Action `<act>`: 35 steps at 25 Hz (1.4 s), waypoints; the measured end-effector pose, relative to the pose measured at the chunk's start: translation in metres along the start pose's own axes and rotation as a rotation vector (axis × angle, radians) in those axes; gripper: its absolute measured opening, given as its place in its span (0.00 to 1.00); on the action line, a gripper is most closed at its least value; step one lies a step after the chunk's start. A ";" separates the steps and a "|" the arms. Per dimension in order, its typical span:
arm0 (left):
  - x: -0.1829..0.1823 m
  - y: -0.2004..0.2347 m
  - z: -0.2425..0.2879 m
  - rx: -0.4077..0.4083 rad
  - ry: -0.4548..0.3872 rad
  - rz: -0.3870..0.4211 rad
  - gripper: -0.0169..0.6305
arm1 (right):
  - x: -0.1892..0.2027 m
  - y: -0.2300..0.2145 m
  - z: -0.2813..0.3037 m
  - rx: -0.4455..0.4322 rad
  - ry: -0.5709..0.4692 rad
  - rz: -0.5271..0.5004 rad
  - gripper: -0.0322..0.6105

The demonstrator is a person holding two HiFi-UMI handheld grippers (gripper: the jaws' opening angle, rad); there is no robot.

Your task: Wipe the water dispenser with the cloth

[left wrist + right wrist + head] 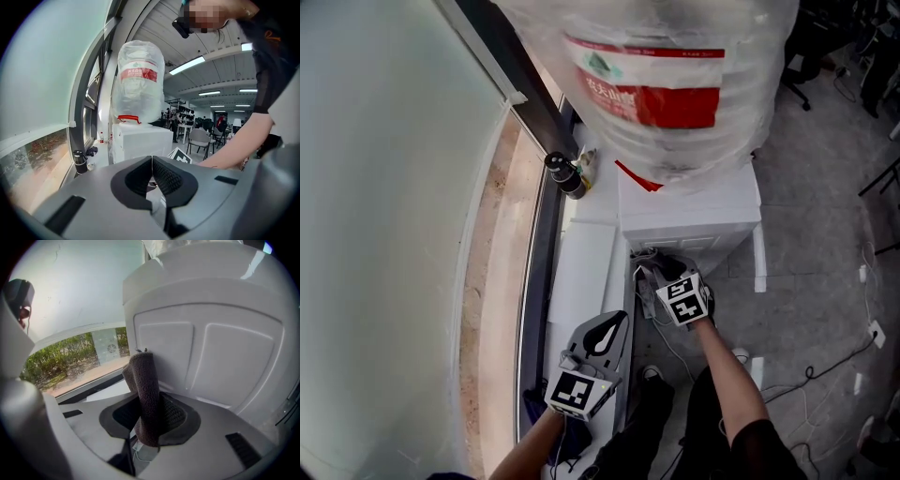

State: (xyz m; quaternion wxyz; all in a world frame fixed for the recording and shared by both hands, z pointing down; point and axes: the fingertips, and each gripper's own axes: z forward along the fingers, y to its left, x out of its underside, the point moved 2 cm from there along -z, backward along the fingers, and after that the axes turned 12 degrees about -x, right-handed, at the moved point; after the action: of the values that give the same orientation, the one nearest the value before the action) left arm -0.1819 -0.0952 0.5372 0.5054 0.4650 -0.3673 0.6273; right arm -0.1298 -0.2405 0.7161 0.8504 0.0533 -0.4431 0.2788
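The white water dispenser [689,211] stands against the window ledge. On top of it is a large bottle [656,84] wrapped in plastic. My right gripper [658,274] is at the dispenser's near side panel, shut on a dark brown cloth [143,376]. The cloth sticks up between the jaws, close to the white panel [211,352]. My left gripper [602,339] hangs lower left over the white ledge, away from the dispenser. In the left gripper view its jaws [151,161] meet with nothing between them, and the dispenser [140,143] and bottle [139,82] show beyond.
A black flask [565,175] stands on the sill beside the dispenser. A white ledge [581,272] runs along the window frame at left. Cables [825,366] trail over the grey floor at right. Office chairs [201,140] stand further off.
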 end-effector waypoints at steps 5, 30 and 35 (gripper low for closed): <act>0.004 -0.004 0.018 0.010 0.011 -0.014 0.05 | 0.025 -0.033 -0.021 0.058 0.033 0.015 0.23; 0.015 -0.045 0.065 0.093 0.031 0.014 0.05 | 0.128 -0.125 -0.115 0.233 0.075 0.147 0.23; 0.027 -0.038 0.072 0.063 0.023 0.011 0.05 | 0.146 -0.073 -0.069 0.122 0.076 0.146 0.23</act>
State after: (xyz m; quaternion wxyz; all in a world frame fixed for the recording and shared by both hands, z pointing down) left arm -0.1309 -0.1455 0.5839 0.4913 0.4715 -0.3442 0.6464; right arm 0.0246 -0.2162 0.8005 0.8391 0.0622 -0.3955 0.3684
